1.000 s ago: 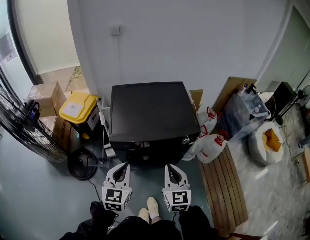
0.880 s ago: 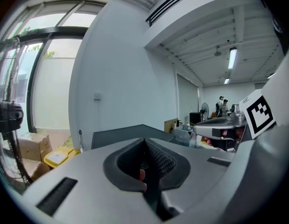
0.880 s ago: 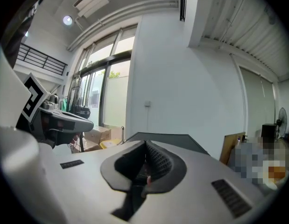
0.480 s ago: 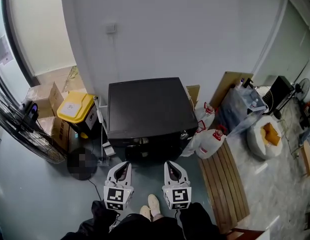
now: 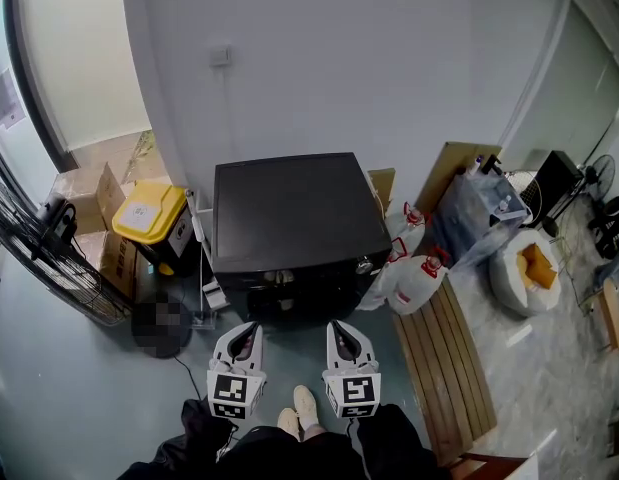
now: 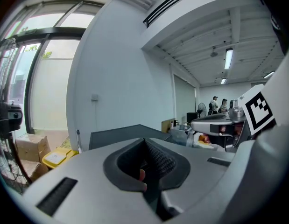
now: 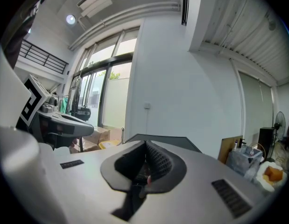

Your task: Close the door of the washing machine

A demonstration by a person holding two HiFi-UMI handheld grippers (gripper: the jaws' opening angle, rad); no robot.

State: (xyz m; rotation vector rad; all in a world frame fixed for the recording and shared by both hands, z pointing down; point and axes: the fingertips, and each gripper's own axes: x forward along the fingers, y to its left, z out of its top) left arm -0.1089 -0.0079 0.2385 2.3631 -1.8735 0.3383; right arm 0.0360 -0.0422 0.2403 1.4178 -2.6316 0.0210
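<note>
The black washing machine (image 5: 289, 218) stands against the white wall, seen from above, with its dark front face (image 5: 289, 293) towards me. I cannot tell how its door stands. My left gripper (image 5: 244, 336) and right gripper (image 5: 347, 333) hang side by side just in front of that face, a little apart from it. Both are shut with nothing between the pads. In the left gripper view the shut gripper (image 6: 145, 141) points at the machine's top (image 6: 130, 133). The right gripper (image 7: 145, 146) likewise faces the machine's top (image 7: 186, 143).
A yellow bin (image 5: 154, 213), cardboard boxes (image 5: 84, 193) and a floor fan (image 5: 29, 258) stand left of the machine. White jugs (image 5: 414, 278), a wooden slatted board (image 5: 449, 368) and a white sack (image 5: 529, 273) lie to its right. The person's shoes (image 5: 294, 413) are below the grippers.
The whole scene has shifted slightly up and left in the head view. Both grippers keep their side-by-side place before the machine and stay shut.
</note>
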